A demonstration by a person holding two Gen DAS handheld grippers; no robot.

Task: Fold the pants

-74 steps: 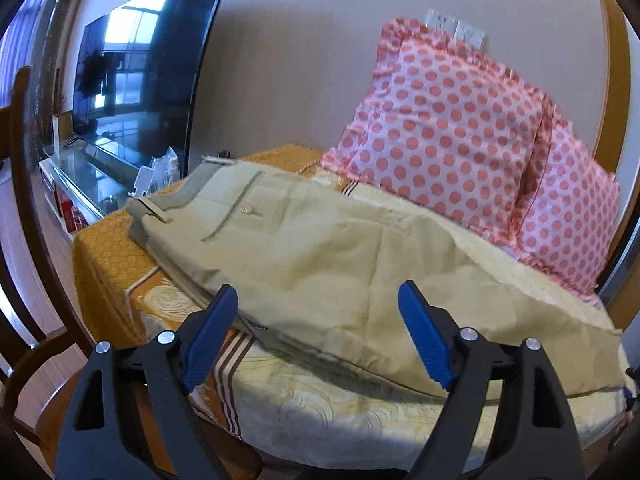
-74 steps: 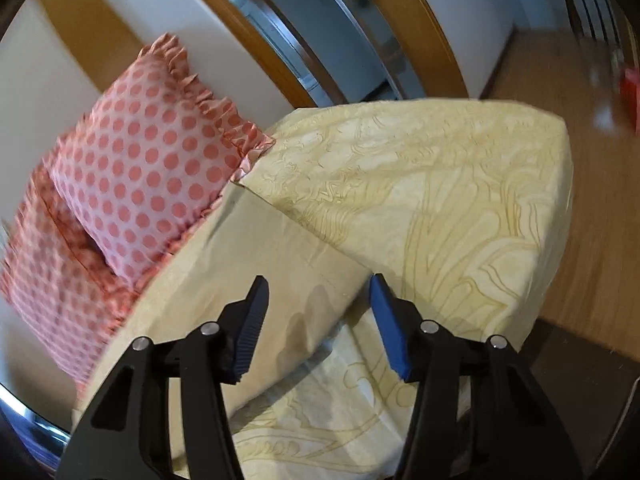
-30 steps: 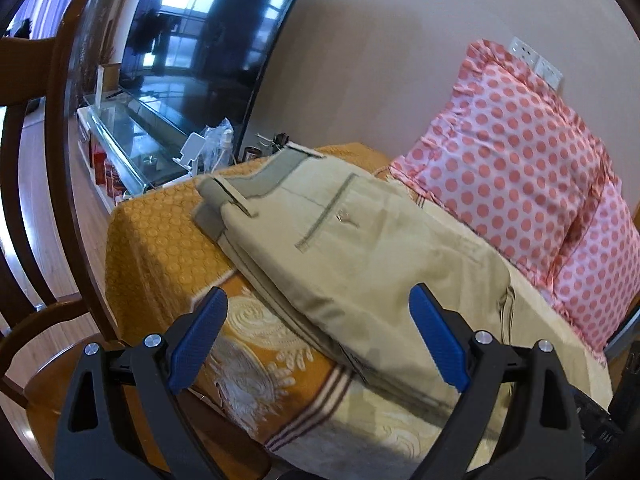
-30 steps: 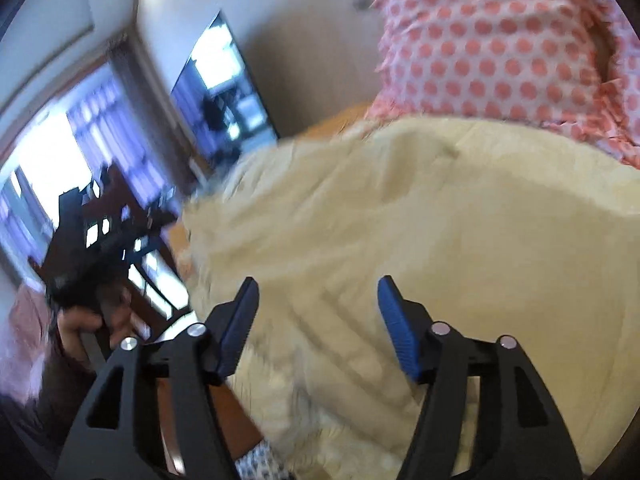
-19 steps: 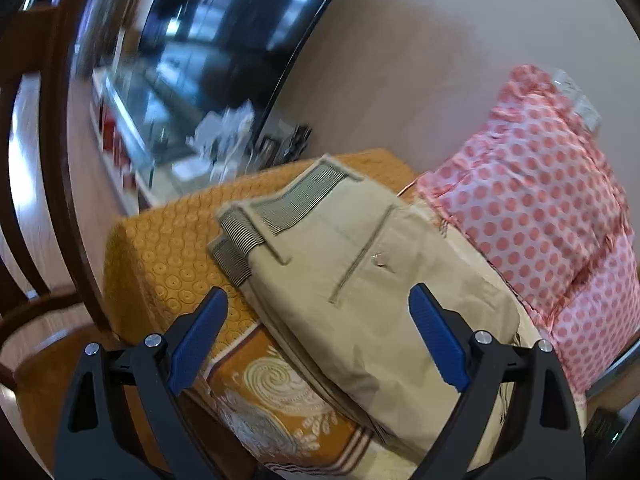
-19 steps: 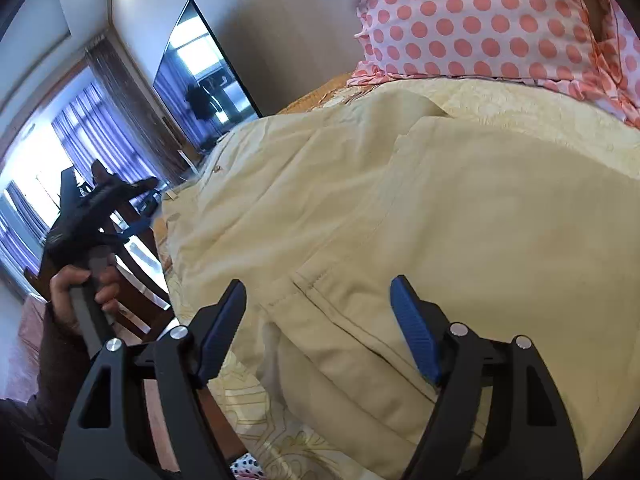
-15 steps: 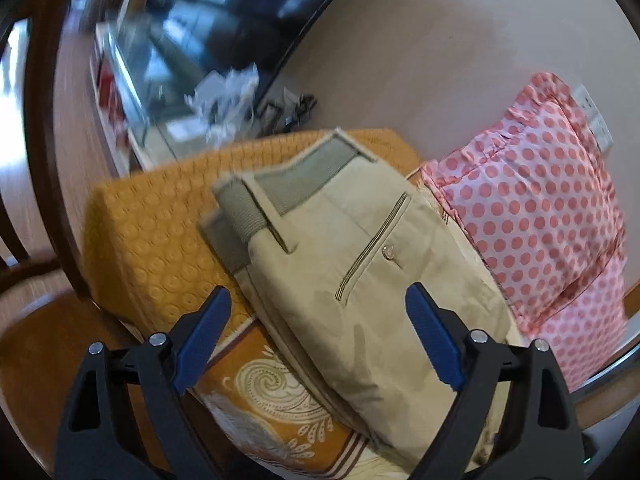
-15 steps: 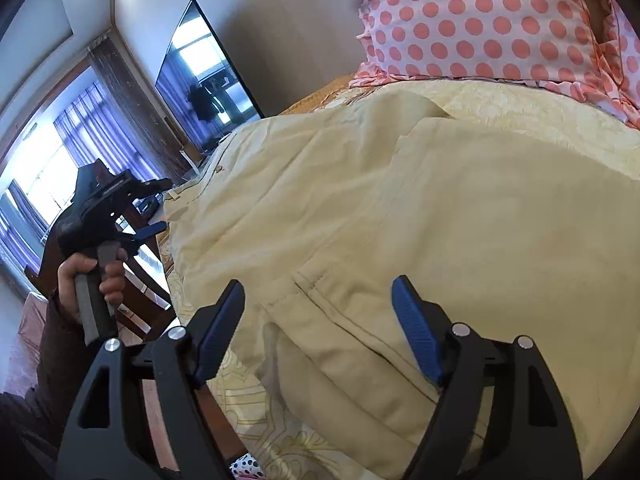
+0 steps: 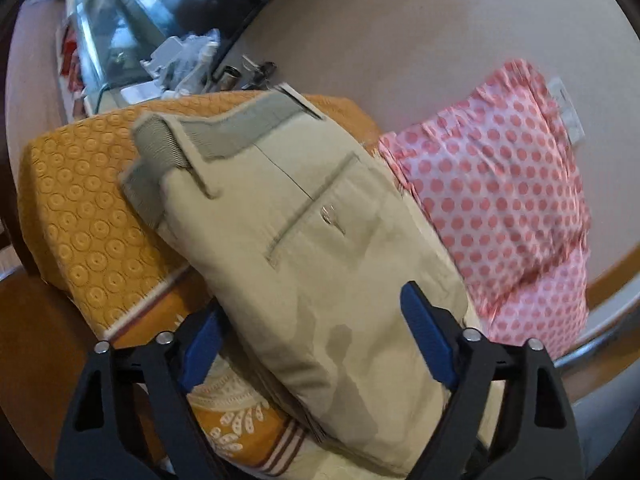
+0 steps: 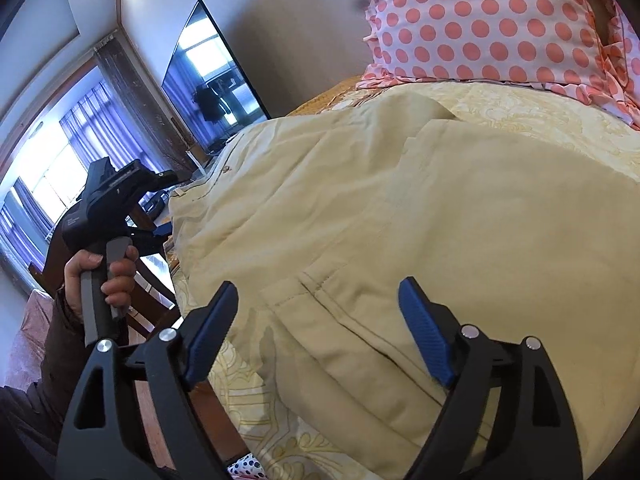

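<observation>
Beige pants [image 9: 304, 240] lie folded over on a cloth-covered table, waistband [image 9: 224, 132] at the far left end, back pocket up. My left gripper [image 9: 316, 340] is open and hovers just above the pants' near part, fingers straddling the fabric. In the right wrist view the pants [image 10: 400, 208] fill the middle, with a hem edge [image 10: 320, 280] near the fingers. My right gripper [image 10: 320, 328] is open and empty, close over that hem. The left gripper [image 10: 120, 196] also shows there, held in a hand at the far left.
The table cloth is orange [image 9: 80, 208] at the left end and pale yellow [image 10: 520, 112] elsewhere. Pink polka-dot pillows [image 9: 500, 200] lean against the wall behind the pants. A TV [image 10: 212, 76] and a glass stand with clutter [image 9: 180, 56] are beyond the table's left end.
The leg end has been folded over toward the waistband and let go. My left gripper has moved in over the pants' waist half. My right gripper now barely moves above the hem.
</observation>
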